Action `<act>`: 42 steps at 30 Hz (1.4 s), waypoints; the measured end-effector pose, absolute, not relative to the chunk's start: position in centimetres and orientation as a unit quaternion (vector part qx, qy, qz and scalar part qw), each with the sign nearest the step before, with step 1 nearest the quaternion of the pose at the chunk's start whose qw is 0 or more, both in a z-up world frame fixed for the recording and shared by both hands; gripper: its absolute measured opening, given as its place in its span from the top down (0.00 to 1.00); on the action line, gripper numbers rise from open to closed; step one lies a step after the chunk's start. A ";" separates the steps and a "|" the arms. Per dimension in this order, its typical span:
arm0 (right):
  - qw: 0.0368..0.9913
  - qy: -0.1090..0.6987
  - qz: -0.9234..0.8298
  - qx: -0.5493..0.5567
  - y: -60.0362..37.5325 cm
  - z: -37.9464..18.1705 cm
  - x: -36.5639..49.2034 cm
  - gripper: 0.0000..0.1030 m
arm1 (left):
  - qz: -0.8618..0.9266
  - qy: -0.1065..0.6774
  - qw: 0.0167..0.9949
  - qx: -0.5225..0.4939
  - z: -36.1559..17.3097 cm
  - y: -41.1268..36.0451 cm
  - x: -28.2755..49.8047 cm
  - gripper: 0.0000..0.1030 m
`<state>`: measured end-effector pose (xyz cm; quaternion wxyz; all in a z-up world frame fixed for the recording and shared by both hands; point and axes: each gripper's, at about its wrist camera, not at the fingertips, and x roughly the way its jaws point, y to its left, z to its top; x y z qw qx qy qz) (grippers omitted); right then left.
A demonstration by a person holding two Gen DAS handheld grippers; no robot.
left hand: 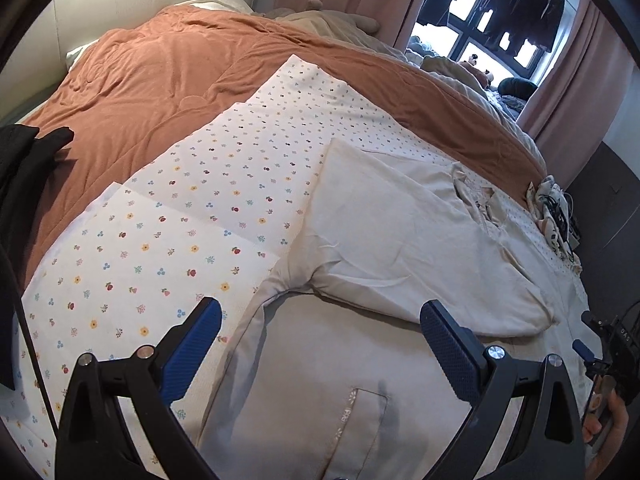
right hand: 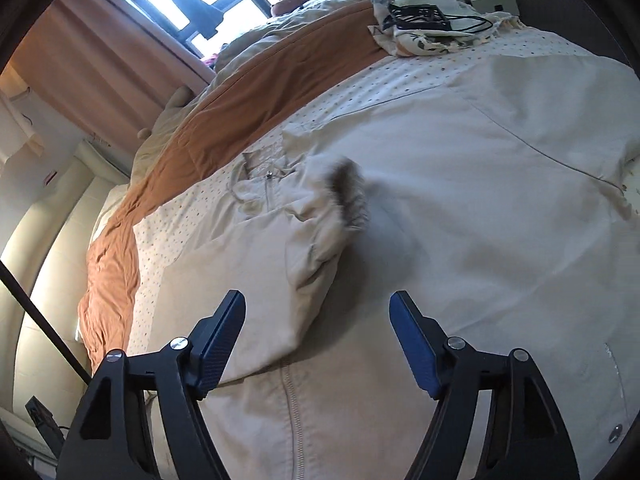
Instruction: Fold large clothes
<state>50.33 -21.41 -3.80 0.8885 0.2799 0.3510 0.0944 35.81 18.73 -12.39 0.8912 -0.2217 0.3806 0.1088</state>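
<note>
Beige jacket (left hand: 360, 380) lies spread on the bed, on top of a floral-print sheet (left hand: 160, 248); in the left wrist view it fills the lower centre and right of the frame, one sleeve (left hand: 420, 248) folded across the body toward the right. Chest pocket (left hand: 360, 420) sits low centre between the fingers. Left tool (left hand: 320, 344) is wide open over the jacket, nothing between the pads. Right tool (right hand: 318, 336) also stands open, nothing gripped, pointing down at the jacket front near the zipper (right hand: 294, 412). Fur-trimmed cuff (right hand: 348, 196) shows at frame centre in the right wrist view, blurred. Orange blanket (left hand: 160, 76) covers the bed beyond the sheet, upper left. Small pile of cloth with black cables (right hand: 432, 24) sits at upper right of the right wrist view. Window (left hand: 492, 12) with pink curtains (left hand: 576, 72) upper right in the left view.
</note>
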 end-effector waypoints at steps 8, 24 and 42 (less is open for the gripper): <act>0.859 0.409 0.104 0.290 -20.8 -6.6 54.9 0.64 | 0.104 0.419 0.878 -0.205 -15.6 19.3 37.7 0.38; 0.865 0.416 0.101 0.261 -19.8 -7.1 59.1 0.70 | 0.180 0.457 0.844 -0.214 -17.7 22.5 38.6 0.53; 0.906 0.312 0.078 0.276 -23.5 -1.7 48.0 0.19 | 0.109 0.342 0.906 -0.226 -5.0 13.3 35.2 0.00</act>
